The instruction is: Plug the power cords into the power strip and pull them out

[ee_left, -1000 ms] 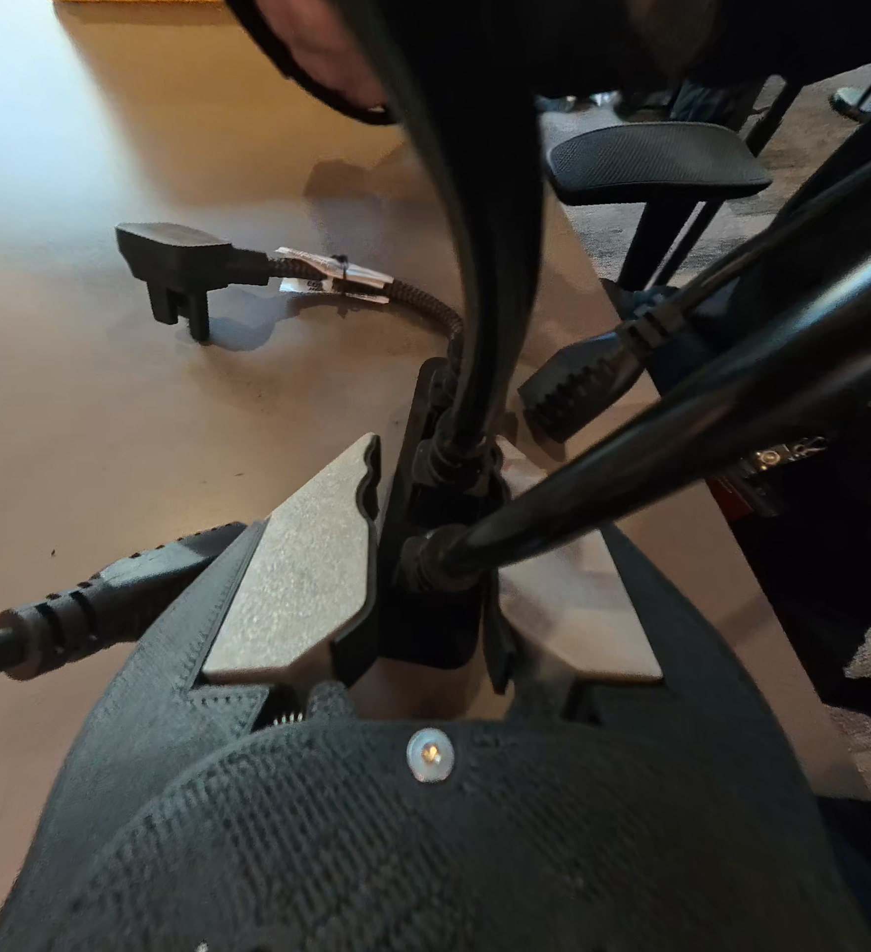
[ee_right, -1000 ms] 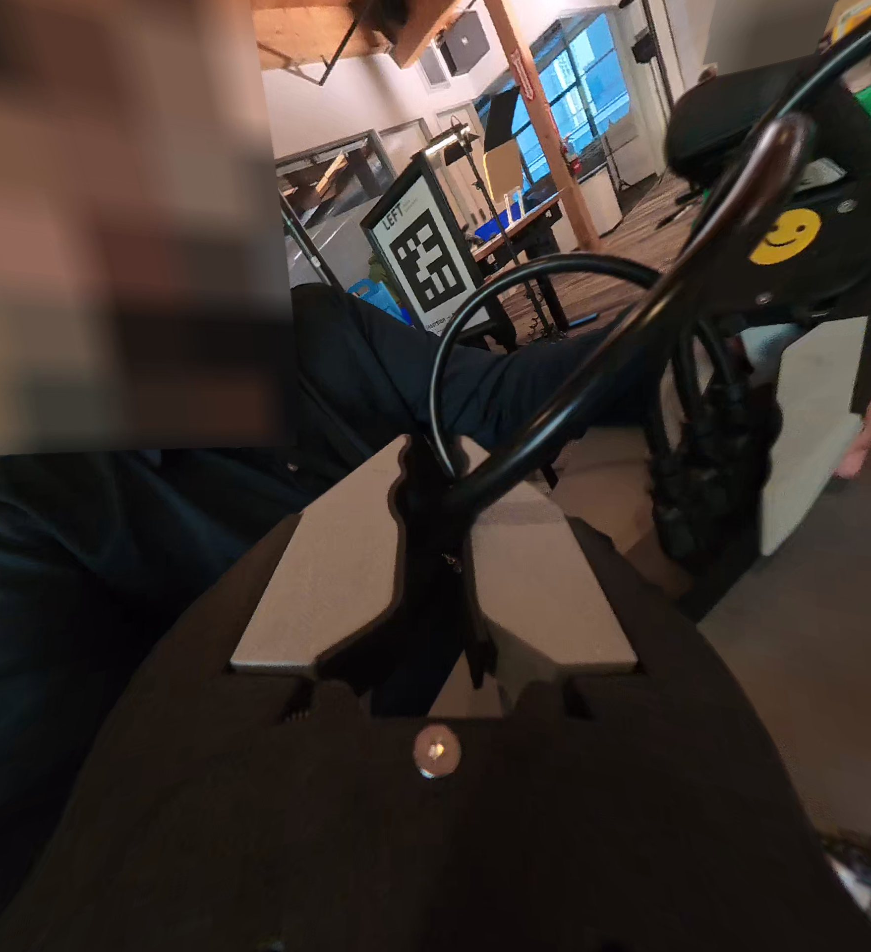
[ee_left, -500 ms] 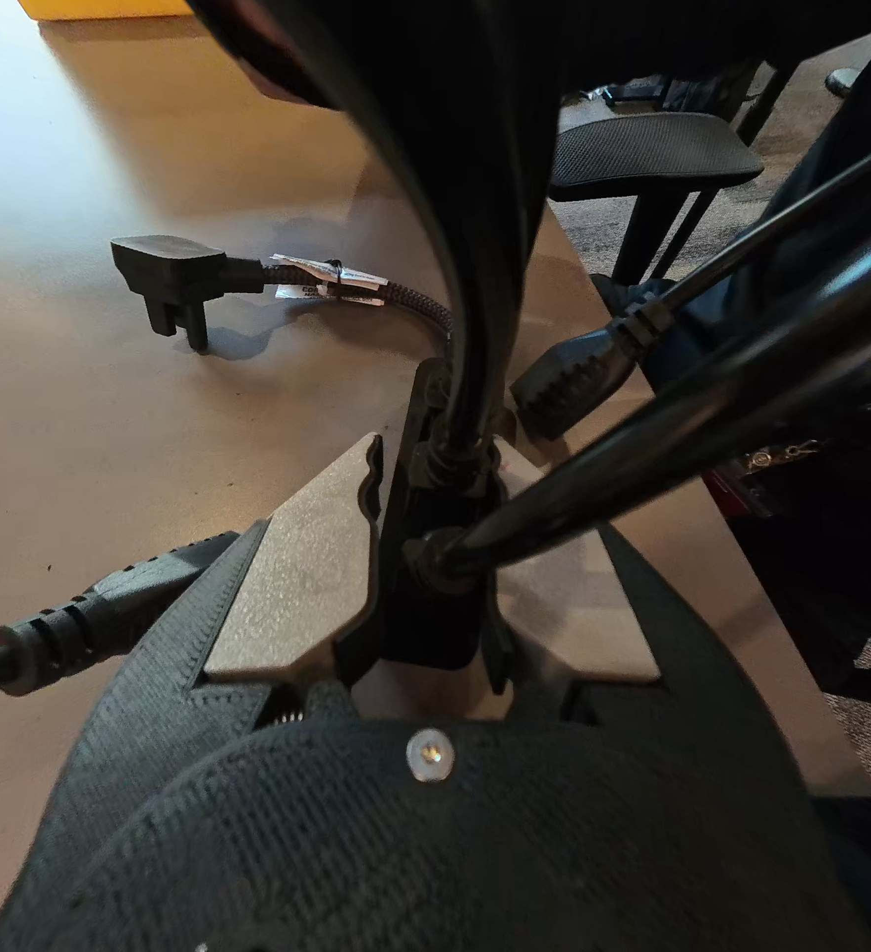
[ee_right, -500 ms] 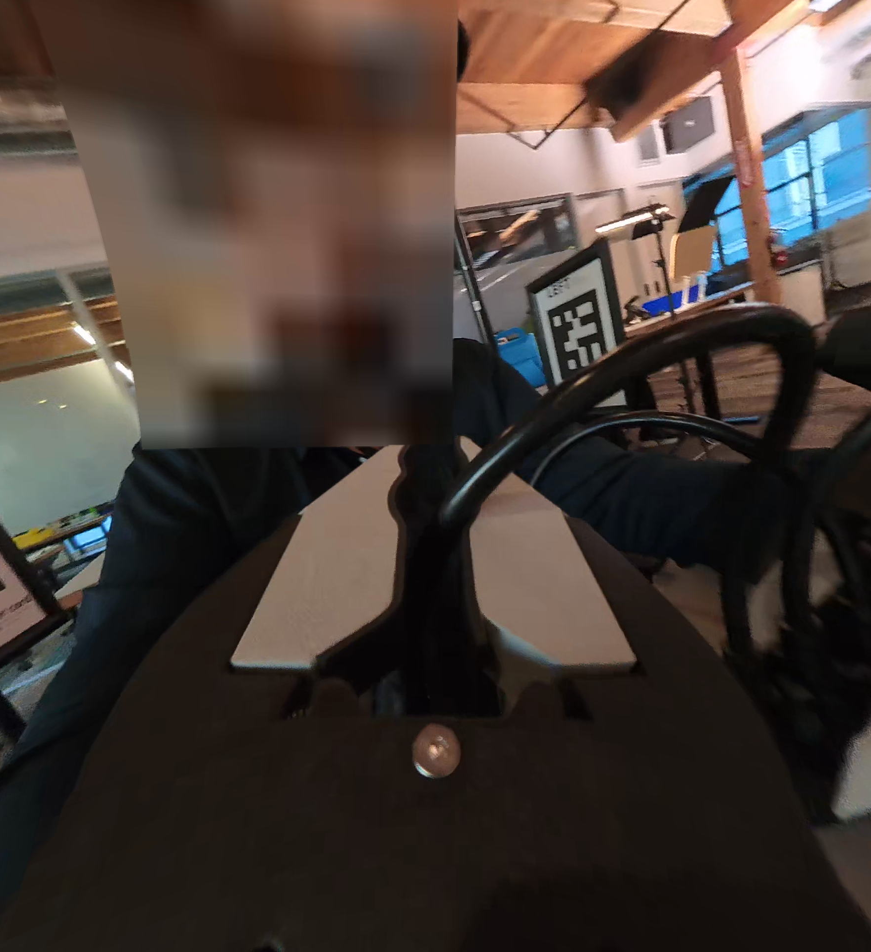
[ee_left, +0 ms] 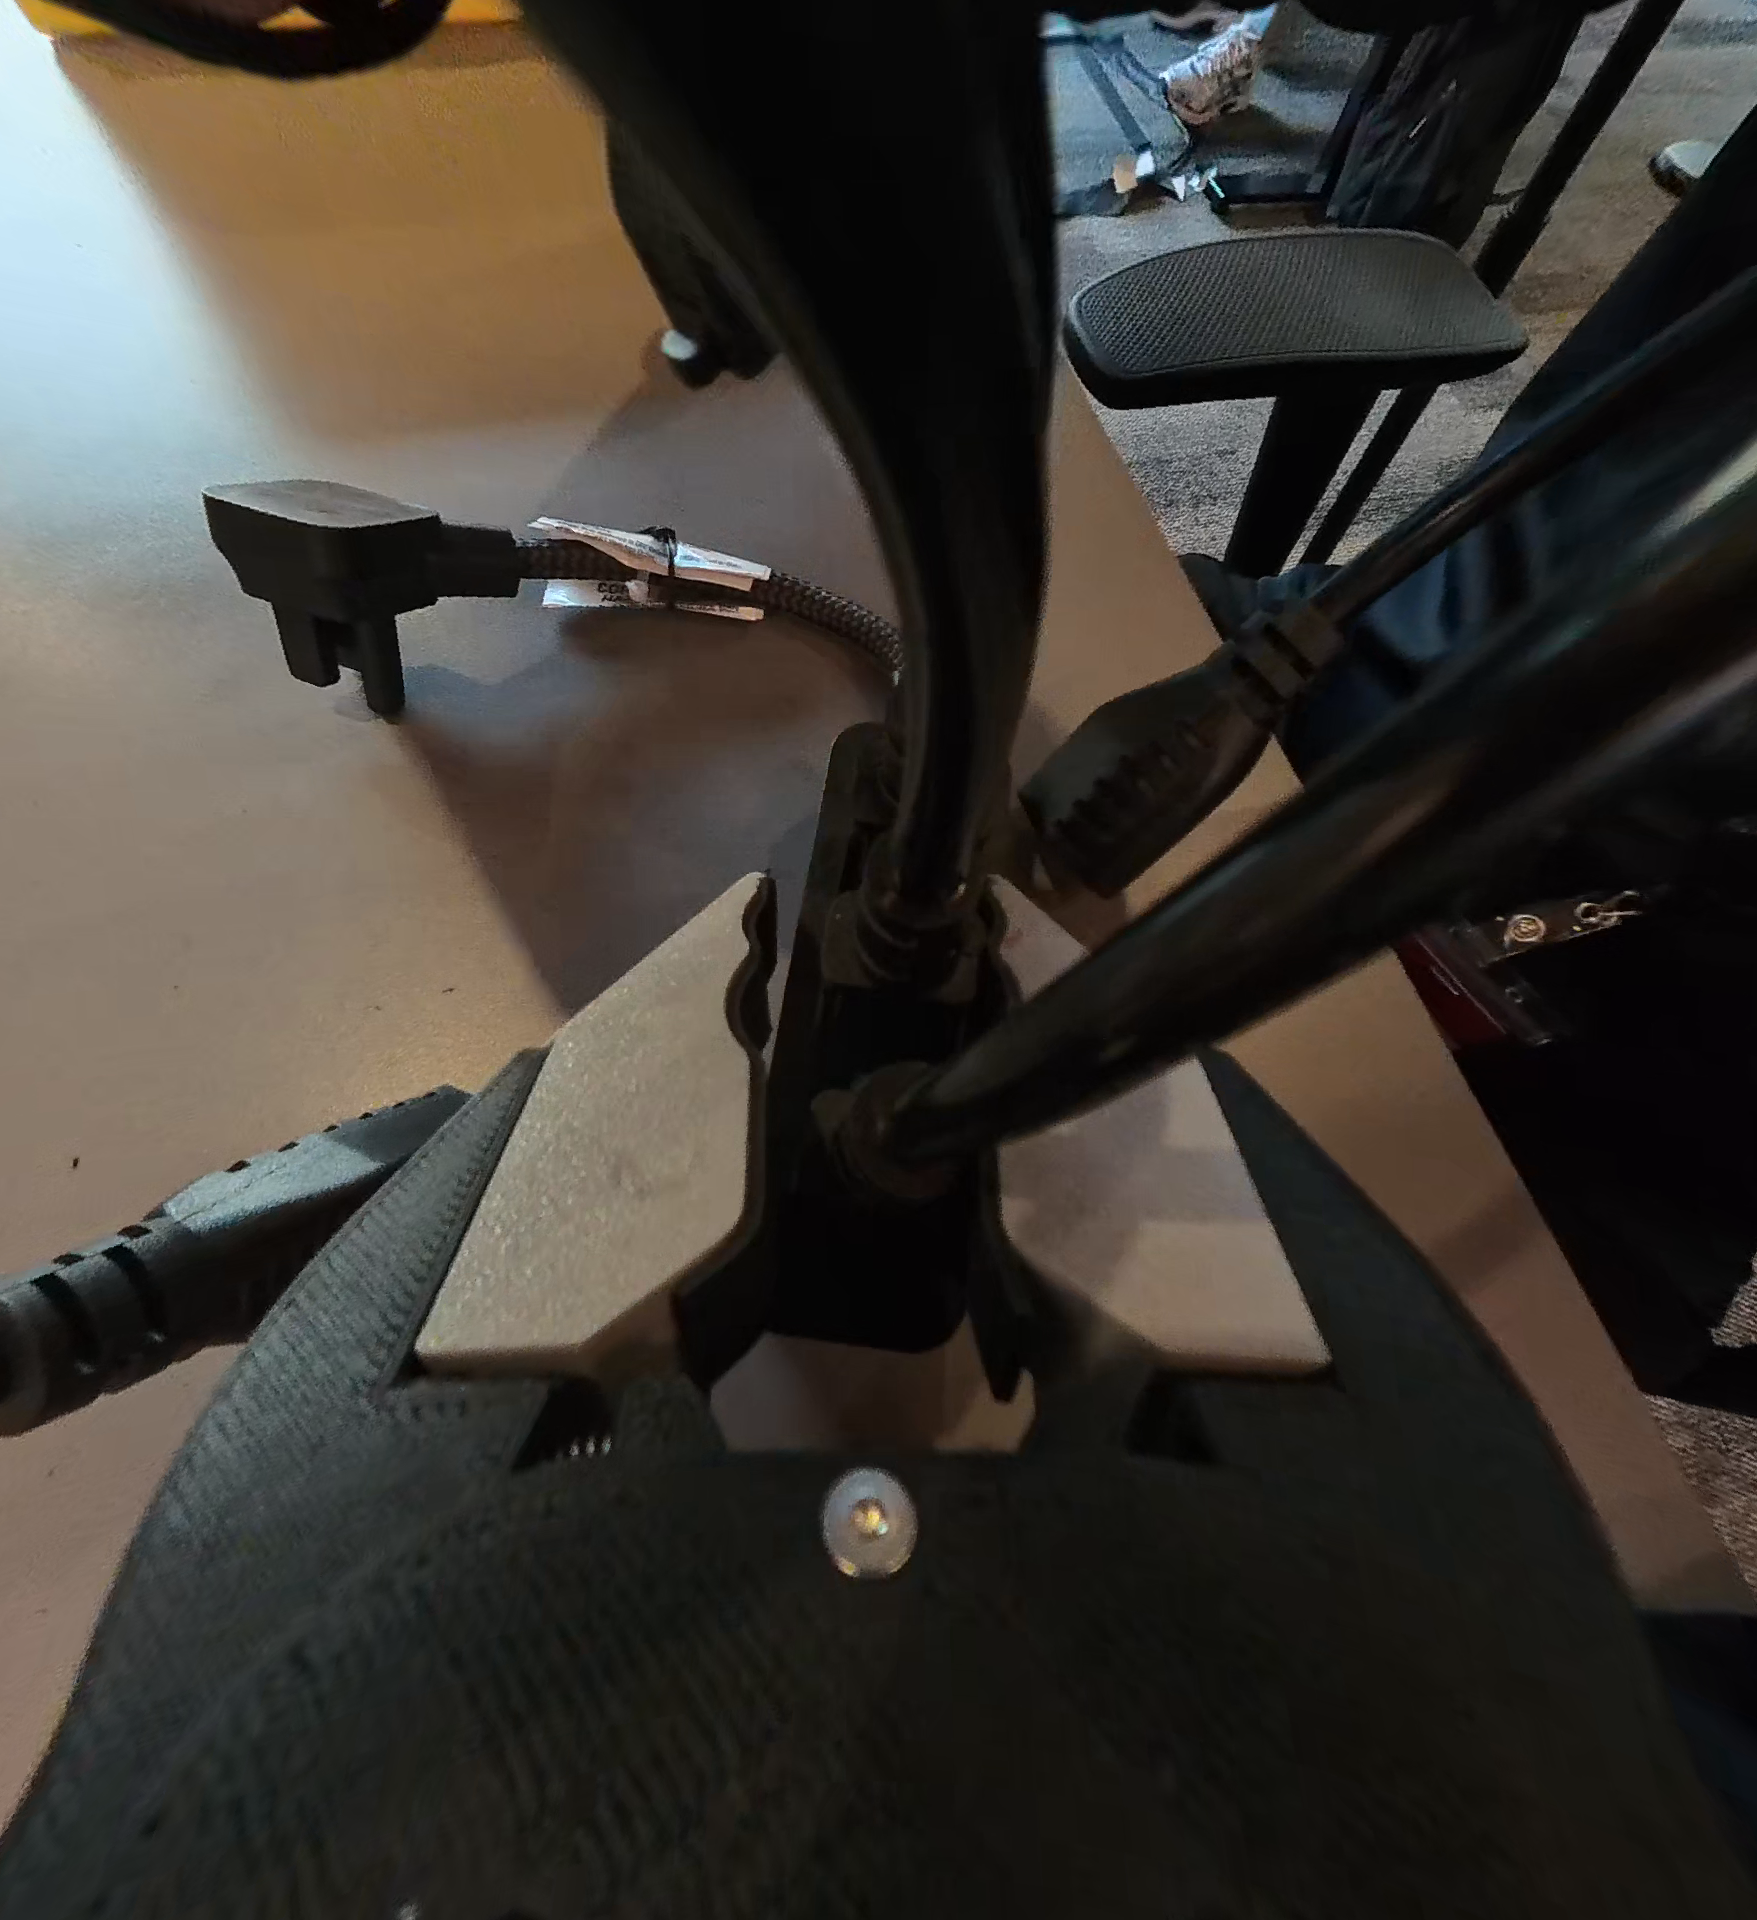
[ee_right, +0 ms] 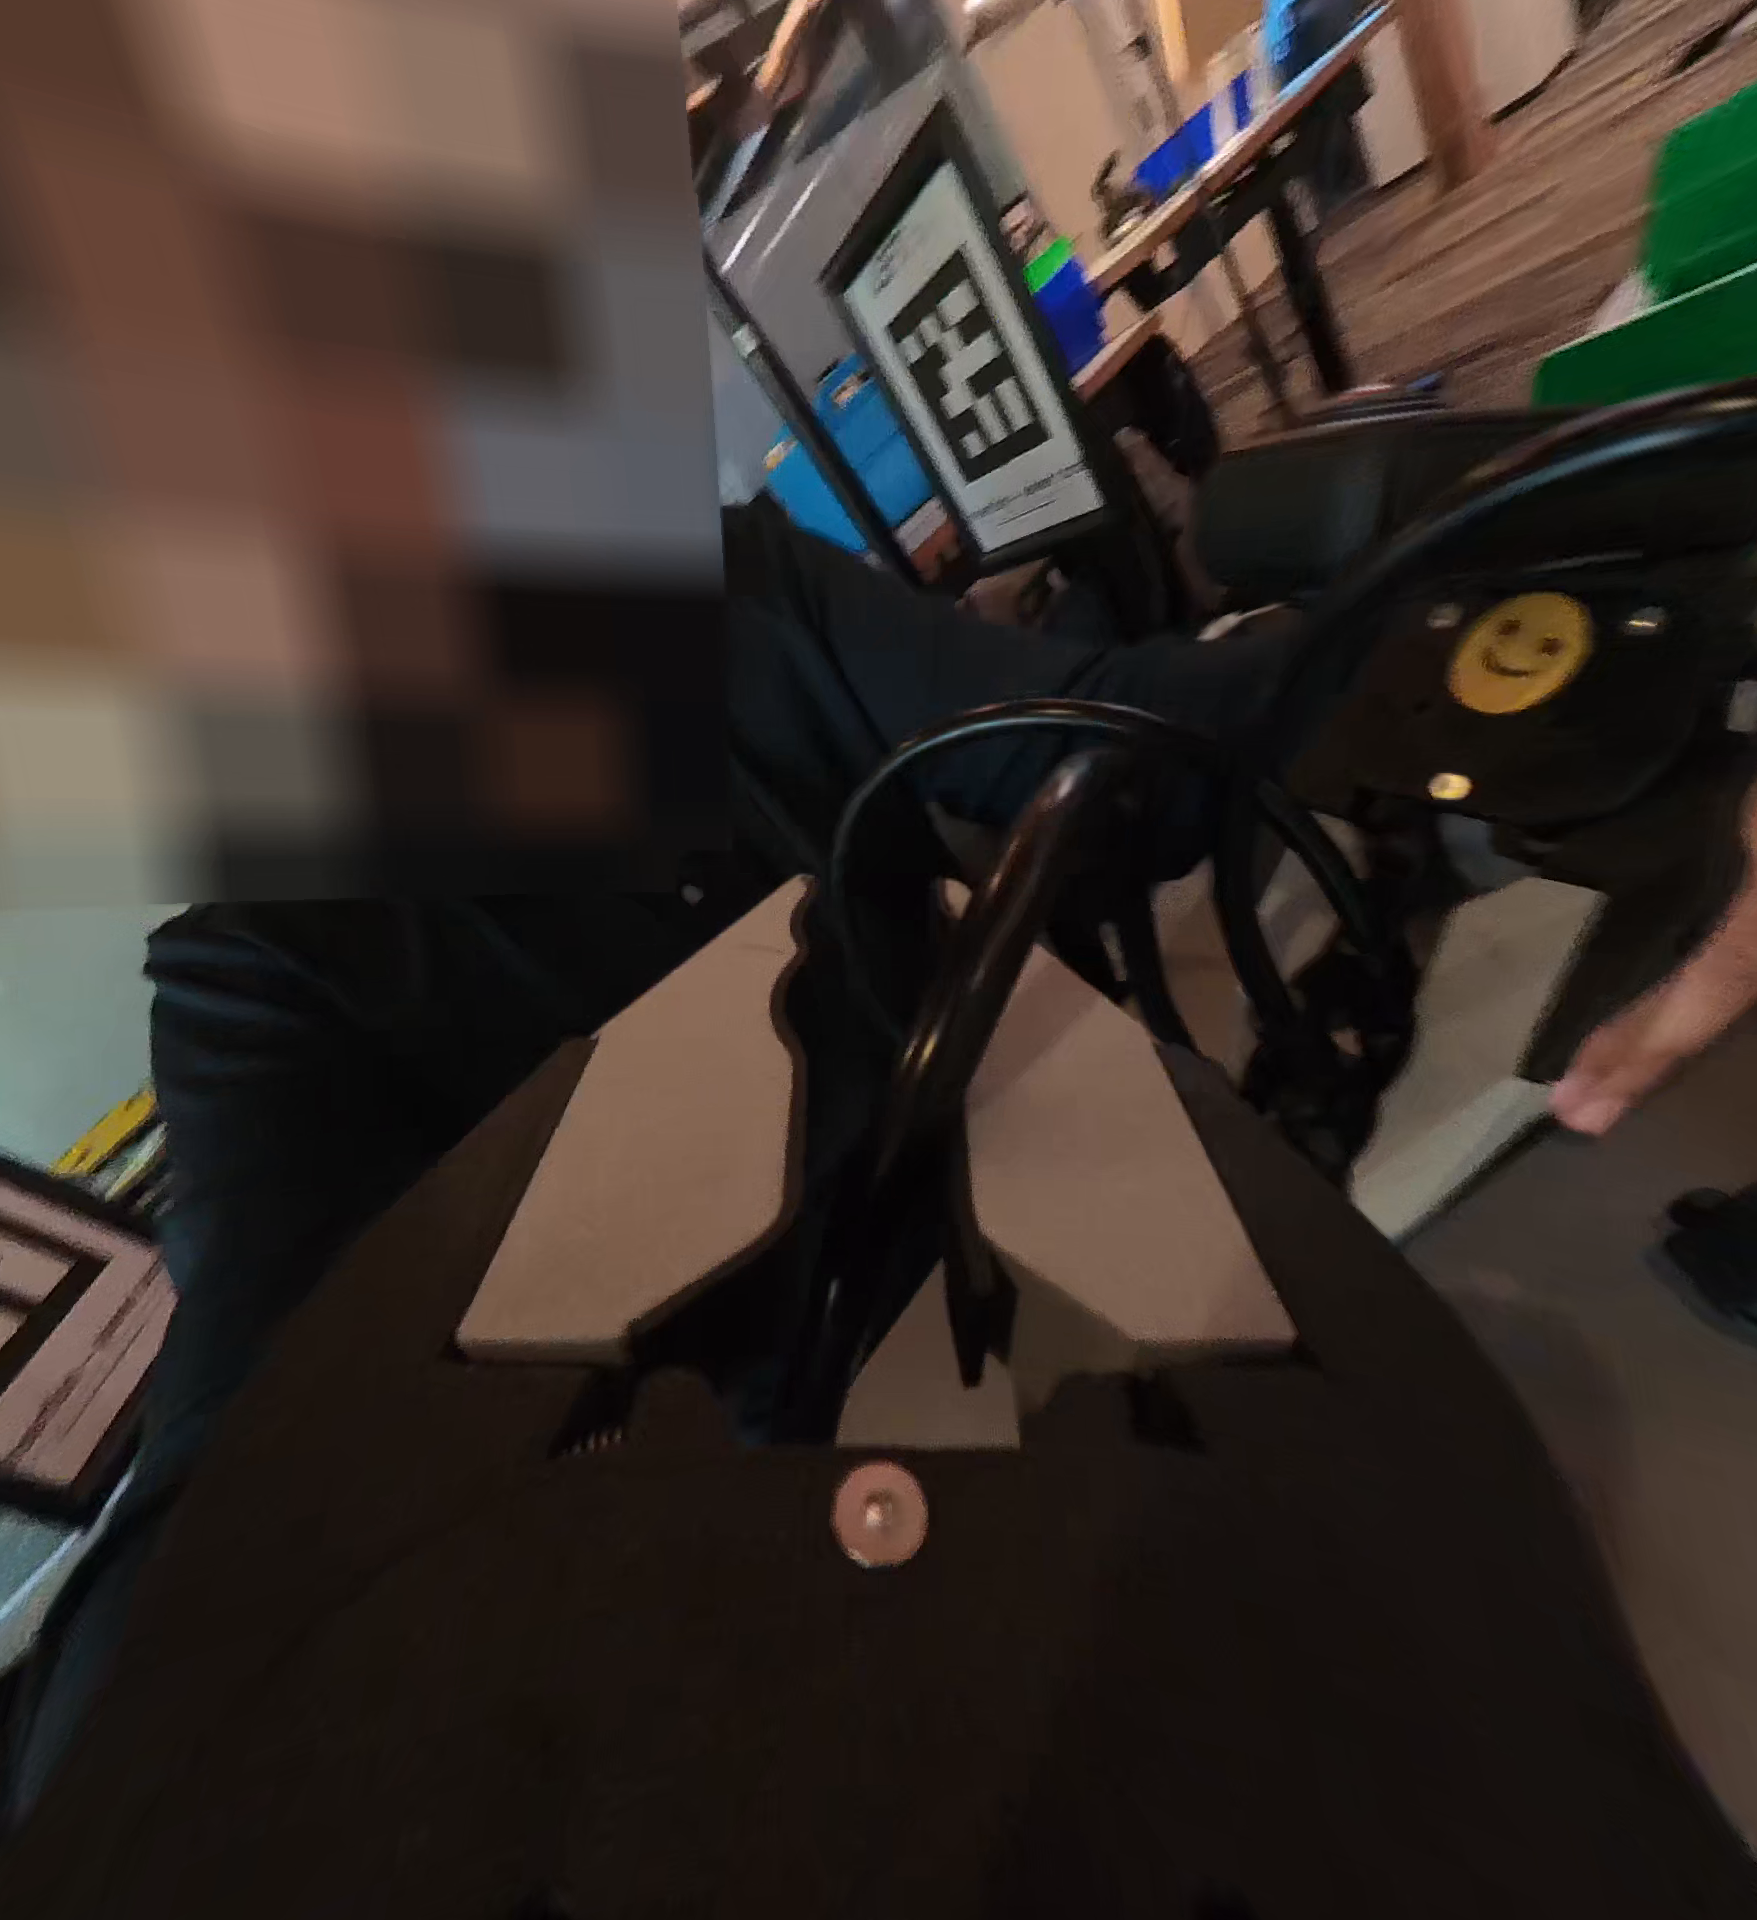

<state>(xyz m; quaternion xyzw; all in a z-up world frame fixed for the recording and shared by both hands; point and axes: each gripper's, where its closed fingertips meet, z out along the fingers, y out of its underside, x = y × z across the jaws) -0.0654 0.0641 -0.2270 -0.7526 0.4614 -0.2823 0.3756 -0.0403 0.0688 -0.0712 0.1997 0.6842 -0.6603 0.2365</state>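
Between the two grey pads of the left gripper sits a long black plastic power strip, standing on its thin edge on the smooth brown bench. Its jaws are pressed on the strip's two sides. Shiny black power cords stick out of the strip and bend up and away. They look plugged in. One thick ribbed black plug lies just beside the strip, and a flat black plug on a woven cord lies farther off on the bench.

The right gripper is up in the air, its jaws pinching a thin black cord that loops in front.

The strip seems hard and light, so it could slide; hold it by its sides. The cords are bendy and smooth. I think it is better to grab the hard, bumpy plug than the cord.
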